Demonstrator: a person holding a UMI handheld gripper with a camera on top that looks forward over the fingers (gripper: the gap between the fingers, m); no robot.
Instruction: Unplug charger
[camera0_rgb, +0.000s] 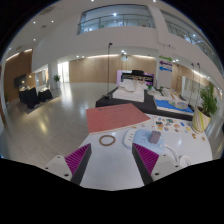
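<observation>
My gripper is open, its magenta pads wide apart over a white table, with nothing between them. Just ahead of the right finger lies a white strip-like piece with a small grey block beside it, which may be the charger; I cannot tell its plug or cable. A small brown ring lies on the table just ahead of the fingers, between them.
A red mat lies beyond the ring. Several small objects crowd the table's right side, and a white round thing sits right of the right finger. Beyond are a large hall, furniture and a plant.
</observation>
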